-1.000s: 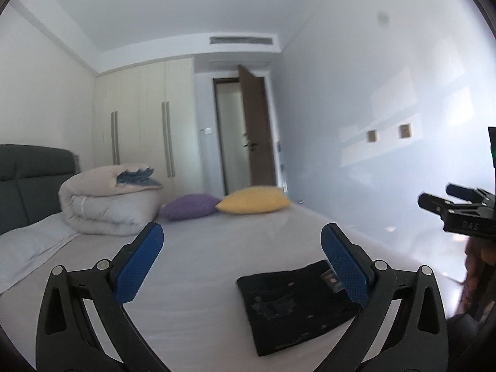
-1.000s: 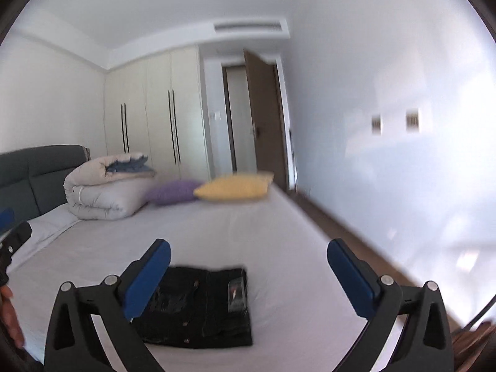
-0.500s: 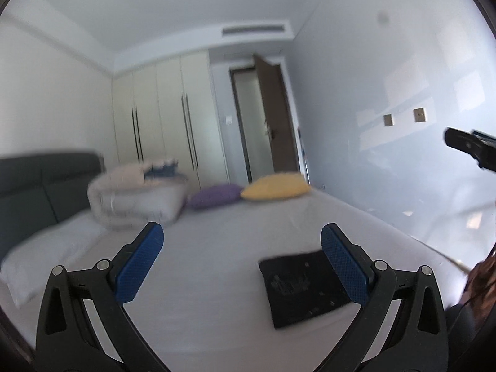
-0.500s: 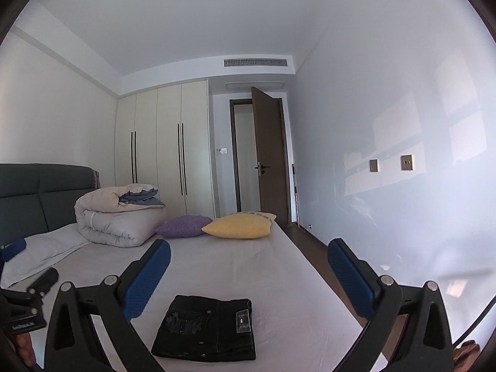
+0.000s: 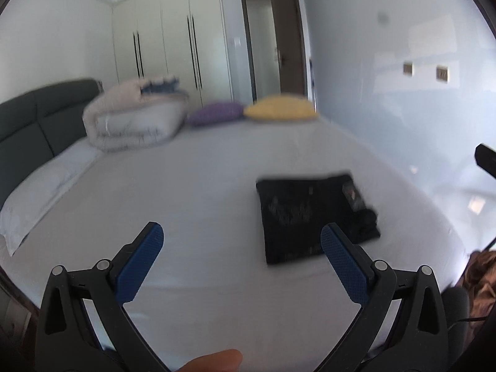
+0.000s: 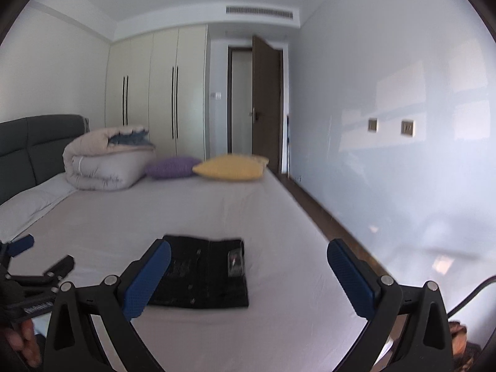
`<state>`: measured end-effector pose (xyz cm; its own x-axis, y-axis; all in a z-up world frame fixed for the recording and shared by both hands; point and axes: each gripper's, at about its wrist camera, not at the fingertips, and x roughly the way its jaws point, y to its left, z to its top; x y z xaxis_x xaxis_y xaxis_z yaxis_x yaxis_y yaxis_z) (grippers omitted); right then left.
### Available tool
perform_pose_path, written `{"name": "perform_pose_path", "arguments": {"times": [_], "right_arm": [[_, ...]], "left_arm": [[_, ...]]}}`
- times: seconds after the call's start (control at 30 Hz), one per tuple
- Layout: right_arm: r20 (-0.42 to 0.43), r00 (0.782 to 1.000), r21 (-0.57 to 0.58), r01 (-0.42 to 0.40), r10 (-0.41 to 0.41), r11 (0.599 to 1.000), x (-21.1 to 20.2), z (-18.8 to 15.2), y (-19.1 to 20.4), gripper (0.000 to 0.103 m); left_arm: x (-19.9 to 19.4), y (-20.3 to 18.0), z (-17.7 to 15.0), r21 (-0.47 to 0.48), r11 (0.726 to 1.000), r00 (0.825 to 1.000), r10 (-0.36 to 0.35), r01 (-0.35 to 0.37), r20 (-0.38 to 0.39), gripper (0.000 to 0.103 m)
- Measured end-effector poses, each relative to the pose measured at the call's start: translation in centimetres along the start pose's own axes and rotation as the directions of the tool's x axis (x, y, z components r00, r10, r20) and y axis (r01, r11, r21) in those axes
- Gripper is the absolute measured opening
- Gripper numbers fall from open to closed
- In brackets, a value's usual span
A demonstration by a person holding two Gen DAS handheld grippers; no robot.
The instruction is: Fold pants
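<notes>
The black pants (image 5: 313, 214) lie folded into a flat rectangle on the white bed sheet (image 5: 186, 204), near the bed's right edge. They also show in the right wrist view (image 6: 207, 272). My left gripper (image 5: 241, 248) is open and empty, held above the bed short of the pants and to their left. My right gripper (image 6: 248, 263) is open and empty, held above the bed's near edge with the pants just behind its left finger (image 6: 145, 282). The left gripper also shows at the left edge of the right wrist view (image 6: 40, 260).
A rolled duvet (image 6: 105, 161), a purple pillow (image 6: 173, 167) and a yellow pillow (image 6: 229, 167) lie at the far end of the bed. A white pillow (image 5: 40, 192) and grey headboard (image 5: 40, 114) are at left. A wall (image 6: 387, 124) runs along the right, past a floor strip.
Both grippers tilted upward and then back down toward the bed. The left wrist view now looks down more steeply on the pants. The pants have not moved.
</notes>
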<state>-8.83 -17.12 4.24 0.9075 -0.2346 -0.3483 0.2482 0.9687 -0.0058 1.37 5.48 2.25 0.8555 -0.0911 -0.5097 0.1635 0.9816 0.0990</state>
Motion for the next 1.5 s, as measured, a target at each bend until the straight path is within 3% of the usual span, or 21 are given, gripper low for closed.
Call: {"name": "perform_pose_path", "arguments": {"times": [0.27,0.43,0.8,1.5], "right_arm": [[-0.151,0.989,-0.004,-0.005,0.005,1.000,2.7,-2.7,0.9,0.103],[-0.202,0.979,0.006,-0.013,0.014,1.000,3.7,-3.8,1.0,0.103],[-0.289,0.957,0.011,-0.031,0.033,0.999,5.5,-5.8,1.0,0.103],[-0.319,0.947,-0.003,-0.040,0.037,0.999,6.1,-6.5,1.6,0.103]], "left_arm": [[5.2,0.6,-2.3,-0.093,0.996,0.995,0.005,-0.015,-0.101,0.103],[7.5,0.1,-3.5,-0.043,0.999,0.989,0.018,-0.024,-0.148,0.103],[8.6,-0.4,-4.6,-0.071,0.997,0.982,-0.053,0.040,-0.182,0.103],[9.2,0.0,-5.2,-0.117,0.992,0.976,-0.059,0.035,-0.208,0.103]]}}
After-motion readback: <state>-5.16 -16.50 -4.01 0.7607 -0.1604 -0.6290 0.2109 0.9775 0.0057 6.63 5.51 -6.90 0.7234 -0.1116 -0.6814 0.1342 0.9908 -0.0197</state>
